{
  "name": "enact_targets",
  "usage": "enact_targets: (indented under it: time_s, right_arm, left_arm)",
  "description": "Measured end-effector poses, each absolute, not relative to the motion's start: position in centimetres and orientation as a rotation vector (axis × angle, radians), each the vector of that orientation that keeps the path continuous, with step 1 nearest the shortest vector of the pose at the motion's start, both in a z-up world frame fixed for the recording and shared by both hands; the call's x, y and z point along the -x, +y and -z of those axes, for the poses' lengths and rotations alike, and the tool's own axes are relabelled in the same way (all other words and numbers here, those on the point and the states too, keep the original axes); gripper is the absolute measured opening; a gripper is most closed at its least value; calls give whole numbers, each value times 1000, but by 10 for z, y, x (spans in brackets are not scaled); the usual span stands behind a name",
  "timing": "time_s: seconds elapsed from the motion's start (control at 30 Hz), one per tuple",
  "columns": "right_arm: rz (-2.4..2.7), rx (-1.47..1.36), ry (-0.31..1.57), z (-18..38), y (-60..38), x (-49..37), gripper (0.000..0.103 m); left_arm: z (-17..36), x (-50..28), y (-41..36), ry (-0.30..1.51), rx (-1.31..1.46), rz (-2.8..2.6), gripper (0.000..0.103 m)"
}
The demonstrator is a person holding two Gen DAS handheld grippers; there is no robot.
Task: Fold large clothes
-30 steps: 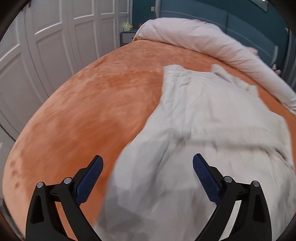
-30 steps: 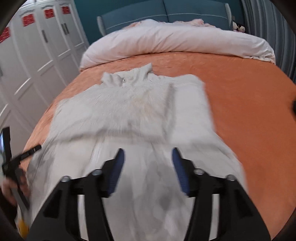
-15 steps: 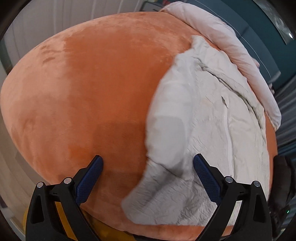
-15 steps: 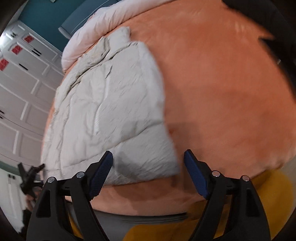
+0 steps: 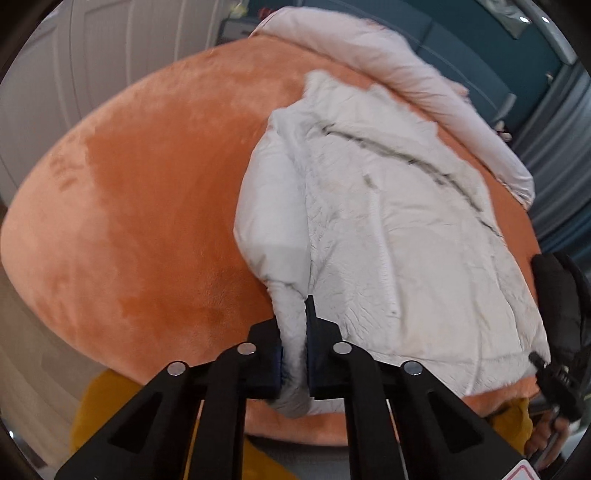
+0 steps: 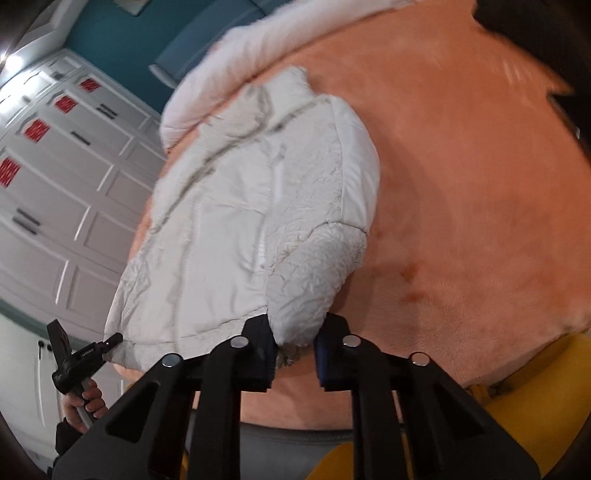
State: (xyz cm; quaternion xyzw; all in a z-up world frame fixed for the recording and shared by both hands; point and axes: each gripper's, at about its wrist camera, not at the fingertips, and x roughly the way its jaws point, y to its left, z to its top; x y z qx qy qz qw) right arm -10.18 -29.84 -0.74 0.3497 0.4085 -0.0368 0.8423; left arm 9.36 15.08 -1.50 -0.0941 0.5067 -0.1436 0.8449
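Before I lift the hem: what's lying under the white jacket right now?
The white jacket lies on the orange bedspread, which shows all around it. Anything between them is covered. Left tongs and right tongs pinch its near corners.

This is a bedroom in a home. A wide bed point(image 5: 140, 221) under an orange plush cover fills most of both views, with a rolled pale duvet point(image 5: 388, 70) lying across its far end. Behind that stands a padded blue headboard point(image 5: 461, 48) against a teal wall point(image 6: 122, 33). Along the left side runs a white panelled wardrobe point(image 6: 66, 177) whose doors carry red stickers.
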Motion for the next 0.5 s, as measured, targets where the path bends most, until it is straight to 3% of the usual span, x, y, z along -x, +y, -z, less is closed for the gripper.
enact_targets:
  time_s: [0.17,0.5]
  right_arm:
    - [18,-565,897,-37,-282,127,13]
    - [-142,-309,1245,-63,-240,245,12]
  left_arm:
    - [-23,-47,161,1062,125,387,5]
    - [-44,88,203,1231,-14,477,5]
